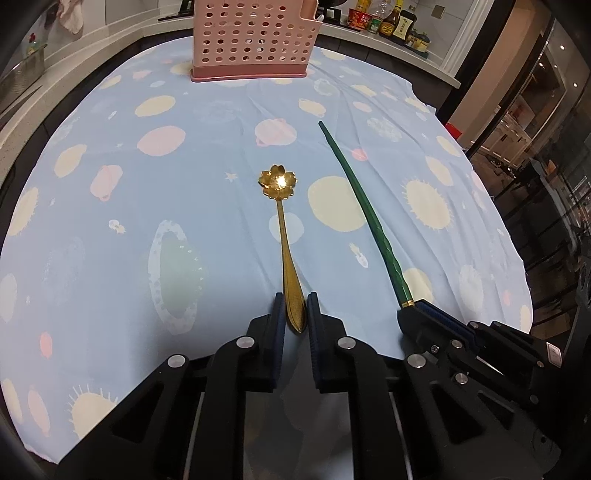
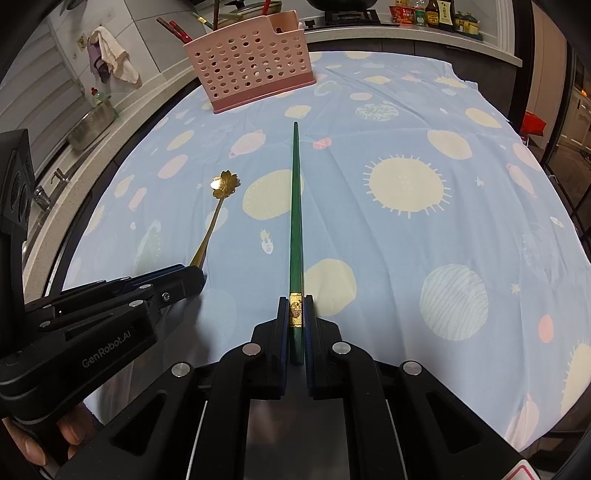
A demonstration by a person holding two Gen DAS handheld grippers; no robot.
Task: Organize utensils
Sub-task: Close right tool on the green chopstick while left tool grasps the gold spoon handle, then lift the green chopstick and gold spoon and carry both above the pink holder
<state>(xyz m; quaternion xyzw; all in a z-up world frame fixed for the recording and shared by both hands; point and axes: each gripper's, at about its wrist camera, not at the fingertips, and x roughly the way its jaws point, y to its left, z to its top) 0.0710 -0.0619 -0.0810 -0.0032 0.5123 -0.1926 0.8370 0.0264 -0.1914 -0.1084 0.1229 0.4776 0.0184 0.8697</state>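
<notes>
Left gripper (image 1: 295, 314): jaws nearly closed, pads pressing the handle end of the gold spoon (image 1: 282, 236), whose flower-shaped bowl lies farther out on the cloth (image 1: 110, 229). Right gripper (image 2: 295, 314): jaws closed on the gilt-banded end of the green chopstick (image 2: 295, 206), which points away toward the rack (image 2: 255, 70). Spoon and chopstick lie side by side, apart. Pink perforated rack: upright at the cloth's far edge, holding several utensils. Bottles (image 1: 388, 22) stand on the counter beyond.
</notes>
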